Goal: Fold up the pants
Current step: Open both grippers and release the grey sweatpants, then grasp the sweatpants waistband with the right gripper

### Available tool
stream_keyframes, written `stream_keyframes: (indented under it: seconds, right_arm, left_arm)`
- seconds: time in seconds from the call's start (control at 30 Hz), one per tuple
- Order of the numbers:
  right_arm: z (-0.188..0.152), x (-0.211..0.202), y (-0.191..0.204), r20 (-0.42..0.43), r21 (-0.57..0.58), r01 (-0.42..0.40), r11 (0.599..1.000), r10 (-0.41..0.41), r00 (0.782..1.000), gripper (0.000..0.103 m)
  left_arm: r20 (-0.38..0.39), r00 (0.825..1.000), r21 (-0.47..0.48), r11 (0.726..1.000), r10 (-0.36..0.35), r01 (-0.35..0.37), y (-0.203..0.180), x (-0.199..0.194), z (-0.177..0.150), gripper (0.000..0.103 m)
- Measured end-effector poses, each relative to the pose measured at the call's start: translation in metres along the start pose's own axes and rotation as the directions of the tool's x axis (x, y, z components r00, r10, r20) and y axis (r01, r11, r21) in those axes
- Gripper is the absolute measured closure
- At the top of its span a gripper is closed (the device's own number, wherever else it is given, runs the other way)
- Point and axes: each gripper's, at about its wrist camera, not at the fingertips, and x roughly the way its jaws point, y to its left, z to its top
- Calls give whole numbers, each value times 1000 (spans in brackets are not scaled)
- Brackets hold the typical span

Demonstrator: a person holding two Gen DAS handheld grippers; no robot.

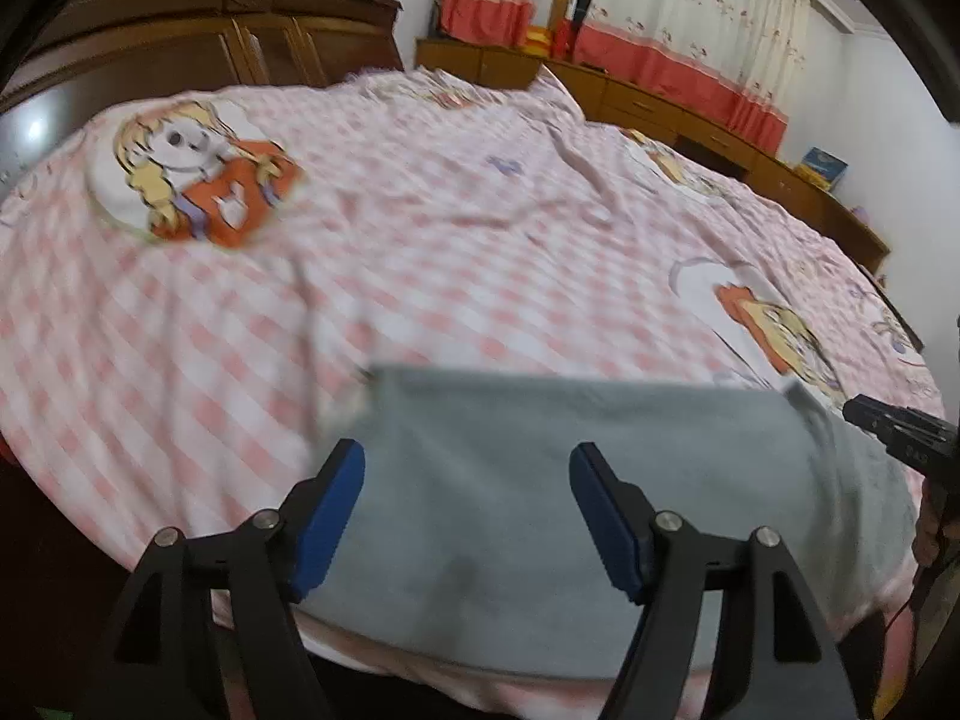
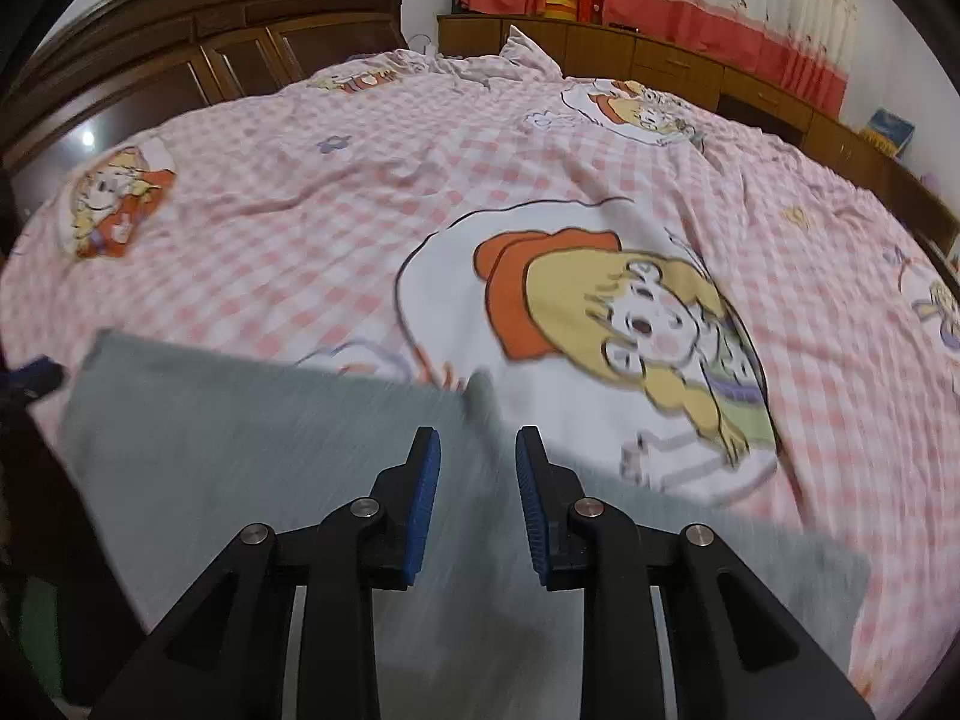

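Grey pants lie flat near the front edge of the bed, folded into a broad rectangle; in the right wrist view the pants fill the lower left. My left gripper hovers over the pants' left part, open wide, with nothing between its blue pads. My right gripper is open with a narrower gap, above the pants' far edge near a raised fold, holding nothing. The right gripper's black body shows at the right edge of the left wrist view. Both views are motion-blurred.
The bed carries a pink checked cover with cartoon girl prints. A dark wooden headboard stands at the back left. Low wooden cabinets and red-and-cream curtains run along the back right.
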Motion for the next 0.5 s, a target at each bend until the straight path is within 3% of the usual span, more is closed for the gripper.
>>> stream_keyframes:
  seconds: [0.2, 0.27, 0.33, 0.5]
  right_arm:
    - [-48, -19, -3, -52, 39, 1, 999, 1, 999, 76]
    - [-66, -12, -9, -89, 78, 0, 997, 7, 996, 76]
    - [-80, -2, -15, -133, 96, 53, 994, -39, 990, 76]
    - [-97, -2, -35, -152, 148, 64, 987, -41, 988, 76]
  left_arm:
    - [-106, 993, 16, 999, -49, 51, -38, 22, -29, 29]
    - [-136, 990, 37, 999, -27, 33, -46, 32, -37, 29]
    - [-174, 985, 50, 999, 14, -5, -49, 46, -45, 28]
    - [-152, 985, 68, 995, 80, -71, -58, 53, -54, 24]
